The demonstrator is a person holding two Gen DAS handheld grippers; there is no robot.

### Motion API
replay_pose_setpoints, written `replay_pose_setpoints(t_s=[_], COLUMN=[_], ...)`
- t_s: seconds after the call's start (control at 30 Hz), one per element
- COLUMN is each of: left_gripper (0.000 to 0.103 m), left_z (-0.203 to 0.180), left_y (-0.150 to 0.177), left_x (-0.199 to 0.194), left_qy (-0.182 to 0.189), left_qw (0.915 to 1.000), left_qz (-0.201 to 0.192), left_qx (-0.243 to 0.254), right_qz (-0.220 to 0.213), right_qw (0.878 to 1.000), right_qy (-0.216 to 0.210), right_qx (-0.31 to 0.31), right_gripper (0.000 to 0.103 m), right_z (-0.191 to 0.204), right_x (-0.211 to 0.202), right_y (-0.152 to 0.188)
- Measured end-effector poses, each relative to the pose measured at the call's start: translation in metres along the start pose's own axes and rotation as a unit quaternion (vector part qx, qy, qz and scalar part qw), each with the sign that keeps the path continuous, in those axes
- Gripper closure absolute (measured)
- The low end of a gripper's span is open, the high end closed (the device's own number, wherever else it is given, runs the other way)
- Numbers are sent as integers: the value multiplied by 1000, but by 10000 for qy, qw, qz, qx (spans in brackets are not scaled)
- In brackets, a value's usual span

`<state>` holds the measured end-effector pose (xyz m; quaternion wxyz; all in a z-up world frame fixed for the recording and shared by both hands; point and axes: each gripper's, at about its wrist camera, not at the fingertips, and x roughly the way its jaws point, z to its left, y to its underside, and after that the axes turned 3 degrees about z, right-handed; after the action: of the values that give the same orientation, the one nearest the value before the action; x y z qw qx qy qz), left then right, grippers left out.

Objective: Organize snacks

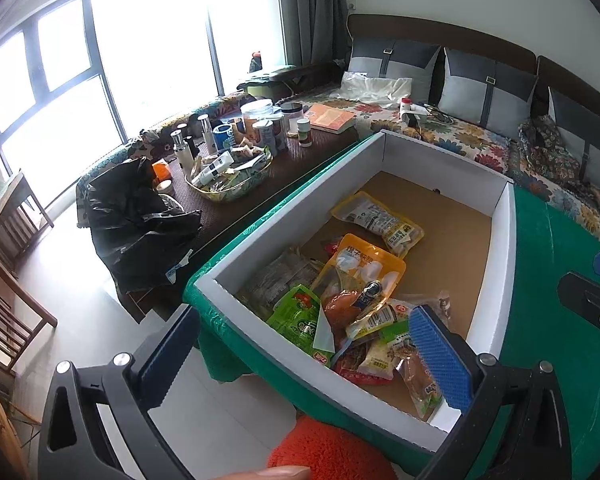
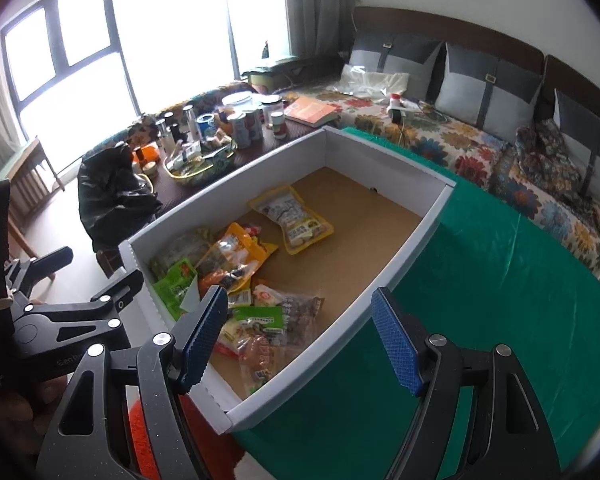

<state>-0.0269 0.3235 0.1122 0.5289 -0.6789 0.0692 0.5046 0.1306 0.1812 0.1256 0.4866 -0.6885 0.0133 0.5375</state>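
Snacks [image 1: 352, 304] lie in a loose heap at the near-left end of a white-walled cardboard box [image 1: 500, 240] that sits on a green tablecloth [image 2: 480, 280]. One yellow-edged packet [image 2: 290, 218] lies apart from the heap, further along the brown floor of the box; judged as already set aside, or simply slid loose. The far half of the floor is bare, probably kept free as sorting space.

Left gripper [image 1: 300, 344]: fingers spread wide, nothing between the pads. Its blue pads straddle the near wall of the box, one outside, one over the heap. It hangs tilted down at the pile, most likely waiting to pick.

Right gripper [image 2: 300, 340]: fingers also spread, holding nothing. It hangs over the near-right corner of the box, one pad above the snacks, one above the cloth. No pad touches a packet in either view.

Count, snacks: roughly ten packets visible, overlapping, so exact total uncertain. Distinct ones: one green pouch [image 1: 300, 316], one orange pouch [image 1: 360, 264], one yellow-edged packet, one clear packet of brown pieces [image 2: 296, 312].

Count, other: one box, two grippers. Low table [image 1: 292, 172] behind the box holds many bottles and cans, not counted.
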Motion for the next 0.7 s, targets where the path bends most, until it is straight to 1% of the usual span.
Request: replay_pose_setpoints(t_s=[0.33, 0.5, 0.7], left_gripper=[0, 0, 0], left_z=[8, 14, 16], left_y=[-7, -9, -9], left_x=[-11, -11, -7], left_qy=[-174, -130, -159], left_qw=[9997, 9997, 9996], left_qz=[-144, -134, -115], left_qx=[-55, -179, -192], right_qz=[34, 63, 112], right_qw=[10000, 9999, 9998], right_qy=[-4, 4, 3], right_qx=[-93, -126, -151], right_gripper=[25, 25, 25], right_z=[10, 12, 13], right_x=[-3, -1, 3], right_y=[-9, -10, -9])
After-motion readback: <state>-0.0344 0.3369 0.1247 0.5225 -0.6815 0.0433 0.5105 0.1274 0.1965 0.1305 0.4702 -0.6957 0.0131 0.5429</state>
